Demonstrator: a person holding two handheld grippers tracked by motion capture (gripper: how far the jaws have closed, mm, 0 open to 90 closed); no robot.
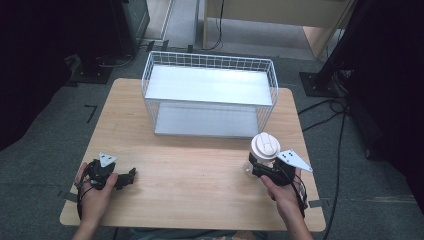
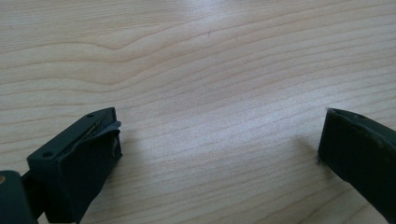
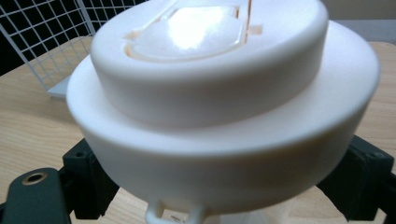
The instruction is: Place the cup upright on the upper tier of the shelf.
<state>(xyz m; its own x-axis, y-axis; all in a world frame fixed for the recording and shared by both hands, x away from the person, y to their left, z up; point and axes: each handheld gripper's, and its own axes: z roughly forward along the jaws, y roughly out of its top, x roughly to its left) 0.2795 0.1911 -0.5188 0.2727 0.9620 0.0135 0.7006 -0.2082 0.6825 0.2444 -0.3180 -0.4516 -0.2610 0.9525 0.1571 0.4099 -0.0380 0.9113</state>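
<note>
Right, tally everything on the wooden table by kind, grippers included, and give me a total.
White wire basket with two flat shelves: 1
Clear bottle with a wide white plastic lid, clamped in the right gripper: 1
Black two-jaw grippers, counting the open left gripper: 2
Total: 4

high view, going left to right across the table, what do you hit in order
left gripper resting on the table → wire basket at the far middle → white-lidded bottle → right gripper closed around the bottle below its lid
</note>
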